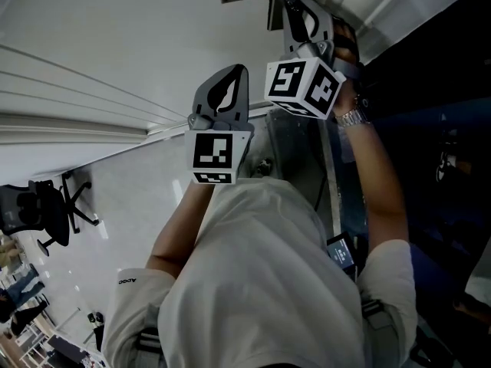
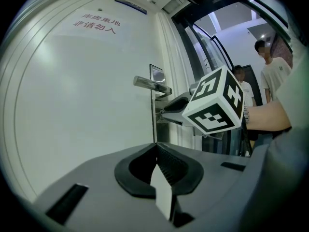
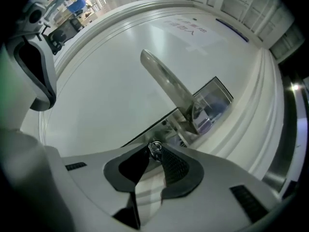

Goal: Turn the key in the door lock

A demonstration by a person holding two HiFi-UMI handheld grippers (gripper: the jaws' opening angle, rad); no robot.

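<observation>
1. Right gripper [image 3: 155,148]: jaws pinching the small silver key [image 3: 155,151] right at the tips, with nothing else between them.
2. Key up against the white door [image 3: 96,95], at about 7 o'clock from the base of the door handle [image 3: 166,81] in the right gripper view.
3. Door handle long and shiny, sticking out toward 11 o'clock from a shiny plate [image 3: 215,100] in that view.
4. Left gripper [image 2: 155,146]: jaws pressed together, holding nothing, kept apart from the door.
5. In the left gripper view, right gripper with its marker cube [image 2: 215,108] at 1 o'clock from the left jaws, tips at the door edge, at about 5 o'clock from the handle.
6. Red writing [image 2: 94,24] high on the door, at 11 o'clock in the left gripper view.
7. Two people [image 2: 273,66] standing well behind, at 2 o'clock in that view.
8. In the head view, both grippers held up in front, the left one at 7 o'clock from the right one.
</observation>
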